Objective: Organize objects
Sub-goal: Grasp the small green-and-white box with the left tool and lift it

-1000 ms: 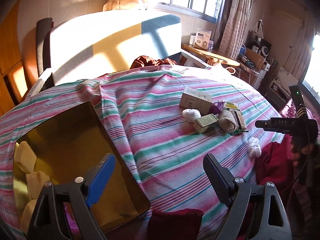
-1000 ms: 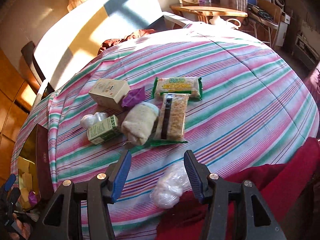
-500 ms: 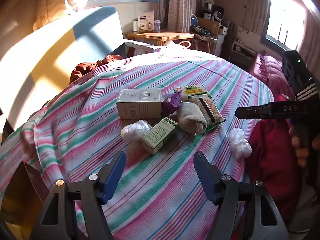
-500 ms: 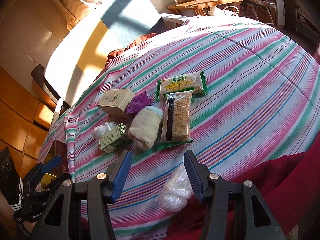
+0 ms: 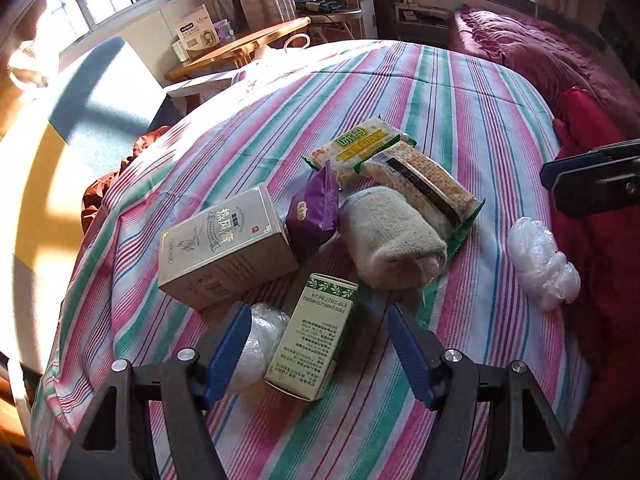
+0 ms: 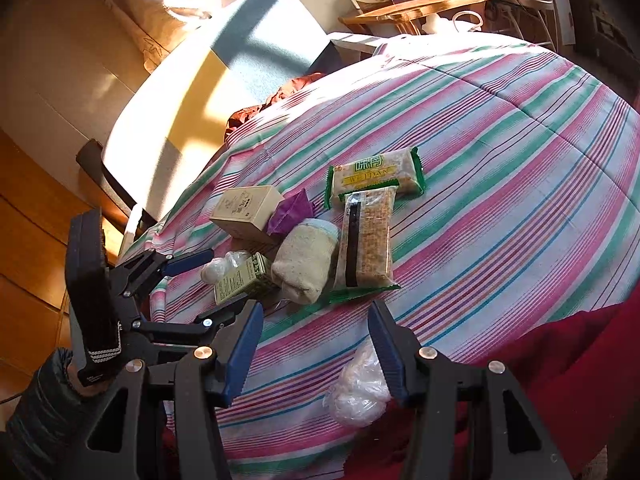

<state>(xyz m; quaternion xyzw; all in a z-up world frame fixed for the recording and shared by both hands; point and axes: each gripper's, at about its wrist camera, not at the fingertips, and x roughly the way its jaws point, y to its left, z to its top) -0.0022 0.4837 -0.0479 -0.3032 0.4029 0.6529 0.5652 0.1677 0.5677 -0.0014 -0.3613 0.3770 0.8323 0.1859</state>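
Blue-padded and spread apart, your left gripper (image 5: pixel 318 344) now hangs over the small green box (image 5: pixel 311 338), no longer above the gold tray it faced a second ago; its jaws narrowed on the way, and the pads clear the box's sides. That carton lies flat near the striped bedspread's (image 5: pixel 460 120) near edge, a crumpled plastic wad (image 5: pixel 260 338) touching it. Your right gripper (image 6: pixel 316 350) stands unclenched above another plastic wad (image 6: pixel 358 394).

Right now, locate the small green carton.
In the left wrist view the small green carton lies between the left gripper fingers, beside a crumpled plastic bag, just below the rolled sock.
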